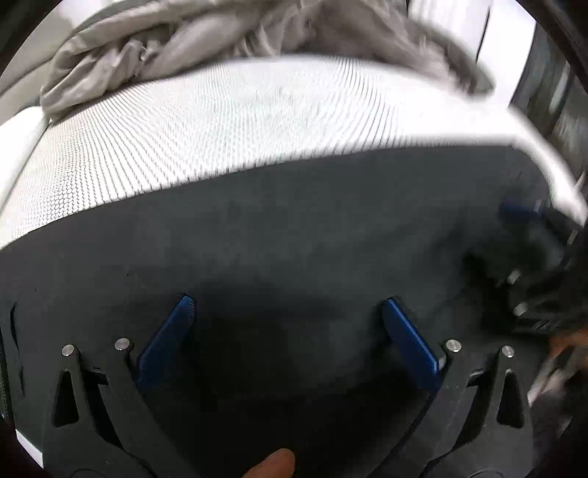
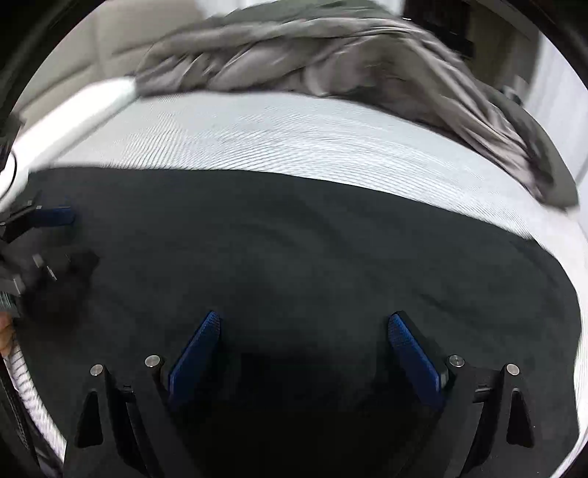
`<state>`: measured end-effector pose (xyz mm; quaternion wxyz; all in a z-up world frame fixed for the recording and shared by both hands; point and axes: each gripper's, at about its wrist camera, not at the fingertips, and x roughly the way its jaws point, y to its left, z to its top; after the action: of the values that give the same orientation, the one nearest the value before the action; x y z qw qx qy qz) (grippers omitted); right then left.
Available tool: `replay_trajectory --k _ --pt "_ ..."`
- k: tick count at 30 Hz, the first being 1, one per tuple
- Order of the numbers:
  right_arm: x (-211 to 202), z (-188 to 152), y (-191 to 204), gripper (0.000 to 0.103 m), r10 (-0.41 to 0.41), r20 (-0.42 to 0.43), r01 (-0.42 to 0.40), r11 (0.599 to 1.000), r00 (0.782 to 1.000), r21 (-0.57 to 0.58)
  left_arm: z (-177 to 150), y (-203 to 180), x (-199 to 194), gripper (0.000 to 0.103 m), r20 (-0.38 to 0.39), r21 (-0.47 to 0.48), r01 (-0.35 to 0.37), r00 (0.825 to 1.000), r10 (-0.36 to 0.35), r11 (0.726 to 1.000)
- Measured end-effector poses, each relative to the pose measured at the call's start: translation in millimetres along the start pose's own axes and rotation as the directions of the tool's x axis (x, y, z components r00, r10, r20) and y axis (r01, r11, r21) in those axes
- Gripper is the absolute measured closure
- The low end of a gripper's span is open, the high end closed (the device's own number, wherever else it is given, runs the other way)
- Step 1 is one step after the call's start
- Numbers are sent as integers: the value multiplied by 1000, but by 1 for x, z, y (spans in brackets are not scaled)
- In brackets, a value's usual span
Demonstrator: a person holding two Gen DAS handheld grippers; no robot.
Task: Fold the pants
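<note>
Dark charcoal pants [image 1: 275,228] lie flat across a white mesh-patterned bed surface [image 1: 220,121], filling the lower half of both views. My left gripper [image 1: 286,305] hovers just above the fabric, open, its blue pads wide apart with nothing between them. My right gripper [image 2: 305,320] is also open over the pants [image 2: 294,239], nothing held. In the left wrist view the right gripper [image 1: 529,220] shows blurred at the right edge; in the right wrist view the left gripper [image 2: 47,217] shows at the left edge.
A crumpled grey blanket [image 1: 228,33] is heaped at the far side of the bed [image 2: 294,136], and it trails down the right in the right wrist view [image 2: 330,59]. A fingertip [image 1: 272,465] shows at the bottom of the left wrist view.
</note>
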<state>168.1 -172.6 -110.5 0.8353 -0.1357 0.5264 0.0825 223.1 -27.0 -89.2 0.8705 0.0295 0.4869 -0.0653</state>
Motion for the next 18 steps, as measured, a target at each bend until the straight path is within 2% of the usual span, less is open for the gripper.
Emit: replay_trajectory --k 1,3,4,5,7,8,10,11,13,16,18 --pt "5 1 3 8 0 -17 0 1000 1000 -21 -3 -1 5 1 -2 18 -16 1000 16 1000" --pt "16 7 -7 9 -9 -25 7 998 1000 -66 -6 1 3 1 19 23 9 1000 -10 1000" --pt "14 4 -16 9 -36 -19 34 996 999 -81 -7 2 1 1 21 26 21 1000 -21 999" --pt "13 2 -32 8 -120 -20 118 990 993 -81 -9 3 0 1 23 31 29 999 -30 999" --pt "11 -8 -70 7 -252 -31 251 968 967 -27 -12 5 -1 1 33 23 37 999 -38 999" --pt "11 -16 -103 7 -331 -64 334 942 941 43 -12 5 -2 1 34 18 36 999 -37 999" --pt "5 -33 -158 6 -408 -111 423 887 906 187 -13 6 -1 1 30 21 34 999 -35 999" --pt "3 -40 -173 4 -403 -133 424 875 905 235 -13 5 0 1 24 21 33 999 -33 999" --pt "-5 -52 -189 4 -349 -155 381 870 924 313 -15 3 -1 1 20 21 29 999 -30 999" --pt "-30 -38 -168 4 -396 -119 413 864 910 289 -12 4 -4 1 3 18 30 1000 -30 999" --pt "-46 -26 -149 4 -359 -52 359 891 932 277 -9 5 -9 1 -6 28 35 999 -35 999"
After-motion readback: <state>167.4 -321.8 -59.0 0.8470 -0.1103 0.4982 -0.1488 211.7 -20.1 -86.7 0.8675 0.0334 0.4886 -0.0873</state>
